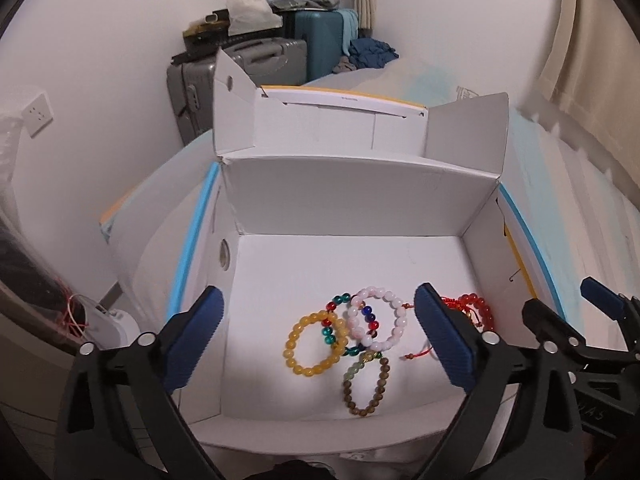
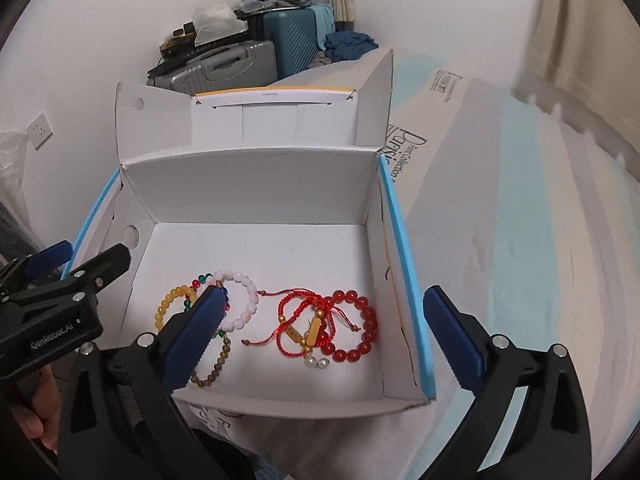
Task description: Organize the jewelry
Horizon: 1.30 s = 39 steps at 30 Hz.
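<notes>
Gaping wide, both grippers' jaws hold nothing above the box of bracelets.

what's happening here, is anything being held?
No. A person holds both grippers above an open white box. The left gripper and right gripper are wide open and empty. The bracelets lie on the box floor: yellow, pink, brown, red bead bracelet and red cords.

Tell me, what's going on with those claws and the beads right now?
Left gripper open, empty. Right gripper open, empty. Bracelets lie loose in the white box. Nothing in the way.
</notes>
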{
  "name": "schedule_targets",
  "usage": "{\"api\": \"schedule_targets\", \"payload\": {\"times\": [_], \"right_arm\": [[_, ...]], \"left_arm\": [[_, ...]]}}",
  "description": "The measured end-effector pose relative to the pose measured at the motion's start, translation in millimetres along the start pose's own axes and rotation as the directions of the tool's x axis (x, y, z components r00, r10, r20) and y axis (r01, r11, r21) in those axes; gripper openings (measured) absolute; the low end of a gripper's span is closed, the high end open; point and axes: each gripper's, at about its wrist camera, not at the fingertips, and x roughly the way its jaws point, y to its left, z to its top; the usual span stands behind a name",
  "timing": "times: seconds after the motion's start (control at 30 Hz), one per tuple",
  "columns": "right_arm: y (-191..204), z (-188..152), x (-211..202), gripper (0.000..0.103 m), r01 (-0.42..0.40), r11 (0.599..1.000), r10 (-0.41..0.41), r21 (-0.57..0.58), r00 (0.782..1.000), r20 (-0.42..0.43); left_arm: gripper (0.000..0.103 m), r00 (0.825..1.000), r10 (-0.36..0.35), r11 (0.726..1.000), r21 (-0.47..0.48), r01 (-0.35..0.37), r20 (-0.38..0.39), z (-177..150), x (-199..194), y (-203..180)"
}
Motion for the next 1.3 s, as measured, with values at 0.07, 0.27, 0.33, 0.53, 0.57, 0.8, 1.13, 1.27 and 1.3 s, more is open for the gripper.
{"api": "schedule_targets", "payload": {"times": [0.07,0.27,0.33,0.53,0.57,0.8,1.13,1.27,1.3], "right_arm": [[-0.7,-5.6,-7.1,0.095,0.001,1.000,-0.001,0.004,1.000,0.009],[2.8,-23.7,-26.5,0.095,0.020,1.000,-0.020,0.000,0.999,0.049],[4.4,-31.1,-33.9,0.095,0.022,1.000,-0.022,0.002,0.998,0.060],[11.3,-46.3,-51.5,0.095,0.045,0.999,-0.044,-0.011,0.996,0.082],[12.0,-49.4,-54.1,0.095,0.046,0.999,-0.045,-0.010,0.996,0.083],[9.1,-74.0,-63.9,0.095,0.053,0.998,-0.054,0.012,0.997,0.063],[6.0,-83.9,-67.7,0.095,0.060,0.998,-0.060,0.017,0.997,0.056],[5.0,-85.6,-67.6,0.095,0.062,0.998,-0.063,0.016,0.997,0.053],[4.3,-85.9,-67.5,0.095,0.062,0.998,-0.063,0.017,0.997,0.052]], "left_arm": [[0.097,1.000,0.005,1.000,0.000,-0.005,0.007,-3.8,-3.8,2.6],[0.097,0.999,0.020,1.000,0.010,-0.020,0.046,-19.3,-20.2,10.8],[0.097,0.997,0.022,0.999,0.023,-0.024,0.070,-25.2,-28.4,12.4],[0.097,0.997,0.011,0.999,0.044,-0.014,0.082,-47.3,-44.7,16.1],[0.097,0.997,0.008,0.999,0.046,-0.012,0.083,-50.7,-46.6,16.1],[0.097,0.996,-0.004,0.997,0.079,-0.003,0.090,-70.9,-57.7,9.6],[0.097,0.995,-0.001,0.996,0.094,-0.008,0.102,-77.0,-63.5,-1.8],[0.097,0.995,-0.004,0.994,0.106,-0.007,0.099,-79.1,-64.0,-6.6],[0.097,0.995,-0.007,0.995,0.104,-0.003,0.098,-79.3,-63.8,-6.7]]}}
